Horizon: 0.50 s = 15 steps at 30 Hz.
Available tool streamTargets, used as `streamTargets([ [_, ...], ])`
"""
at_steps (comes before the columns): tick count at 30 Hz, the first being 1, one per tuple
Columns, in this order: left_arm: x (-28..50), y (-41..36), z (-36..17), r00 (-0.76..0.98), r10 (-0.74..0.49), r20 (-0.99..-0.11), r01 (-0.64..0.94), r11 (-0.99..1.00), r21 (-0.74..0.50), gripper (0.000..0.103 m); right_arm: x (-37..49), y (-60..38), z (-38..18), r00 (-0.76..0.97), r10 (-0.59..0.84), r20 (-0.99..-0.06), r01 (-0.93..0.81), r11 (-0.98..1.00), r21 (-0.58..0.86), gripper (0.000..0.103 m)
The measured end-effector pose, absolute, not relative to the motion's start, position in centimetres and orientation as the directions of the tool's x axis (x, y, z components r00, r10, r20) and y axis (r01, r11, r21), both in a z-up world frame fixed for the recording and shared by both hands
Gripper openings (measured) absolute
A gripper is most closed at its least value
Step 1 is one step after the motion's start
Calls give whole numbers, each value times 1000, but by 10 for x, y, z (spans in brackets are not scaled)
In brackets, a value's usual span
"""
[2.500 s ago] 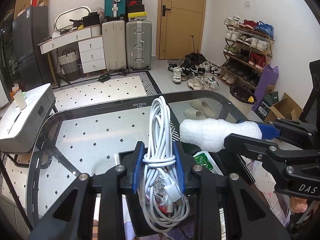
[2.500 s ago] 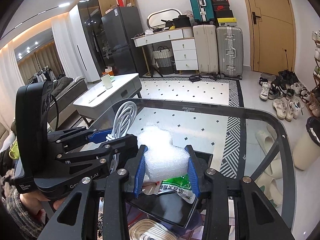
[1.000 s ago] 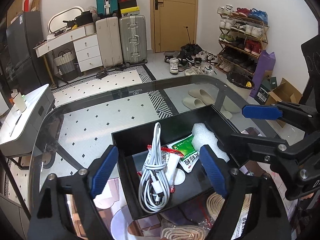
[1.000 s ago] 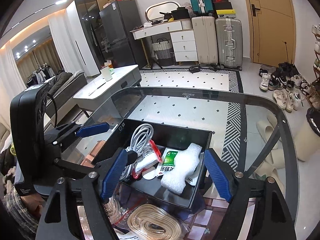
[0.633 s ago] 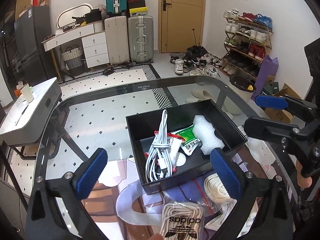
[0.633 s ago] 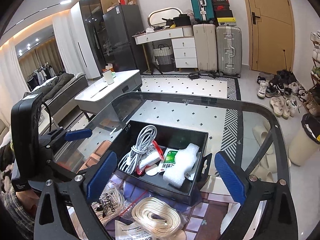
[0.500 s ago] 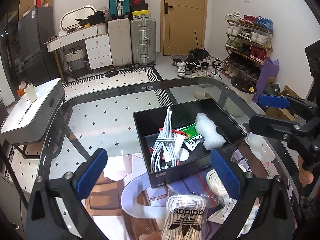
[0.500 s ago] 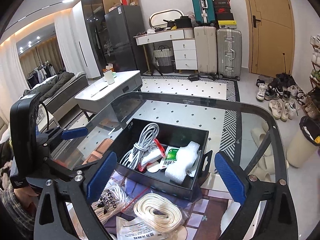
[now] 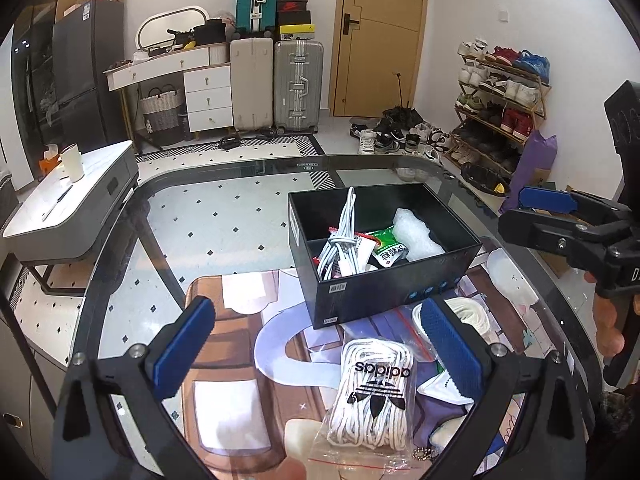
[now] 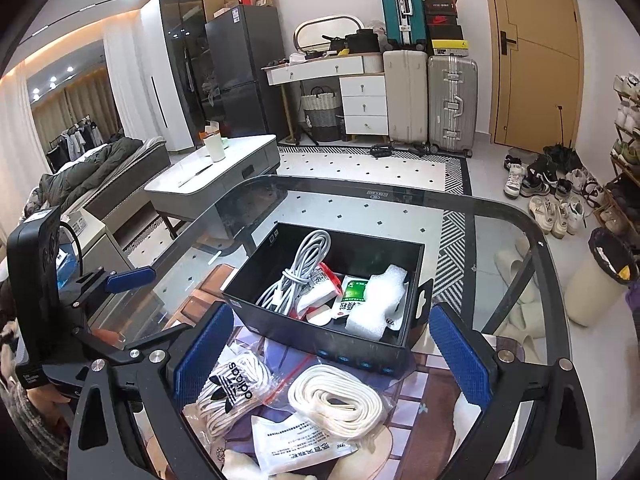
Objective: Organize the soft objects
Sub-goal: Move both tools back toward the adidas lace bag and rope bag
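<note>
A black box [image 9: 384, 284] [image 10: 320, 346] stands on the glass table. In it lie a white cable bundle [image 9: 340, 248] [image 10: 296, 272], a white foam piece [image 9: 414, 234] [image 10: 376, 300] and a green packet [image 9: 386, 249] [image 10: 353, 291]. In front of the box lie a bag of white laces [image 9: 372, 396] [image 10: 232, 394] and a cream coiled strap [image 10: 336, 396] [image 9: 474, 312]. My left gripper [image 9: 316, 332] hangs open and empty above the laces. My right gripper [image 10: 332, 354] is open and empty over the strap, short of the box.
A white printed packet [image 10: 300, 444] lies at the near edge. The glass table [image 9: 224, 216] has a curved dark rim and a picture mat under the items. A person's hand [image 9: 608, 320] holds the right gripper. Suitcases, a dresser and a shoe rack stand far behind.
Both grippers let go of the cable and the foam, which now lie in the box. Both drew back from the box with jaws wider, bringing the laces and strap into view.
</note>
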State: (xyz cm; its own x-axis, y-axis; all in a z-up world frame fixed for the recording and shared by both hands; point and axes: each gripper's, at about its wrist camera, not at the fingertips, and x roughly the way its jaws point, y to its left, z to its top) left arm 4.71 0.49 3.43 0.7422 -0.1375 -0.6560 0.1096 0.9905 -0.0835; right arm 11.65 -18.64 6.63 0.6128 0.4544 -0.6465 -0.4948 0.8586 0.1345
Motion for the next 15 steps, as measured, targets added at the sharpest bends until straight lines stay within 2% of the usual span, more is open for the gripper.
streamTargets([
  [15,27,1,23,740,-169,-651,131,986,-106,103,93,-176,58,613,425,-667,-485,868,107,100],
])
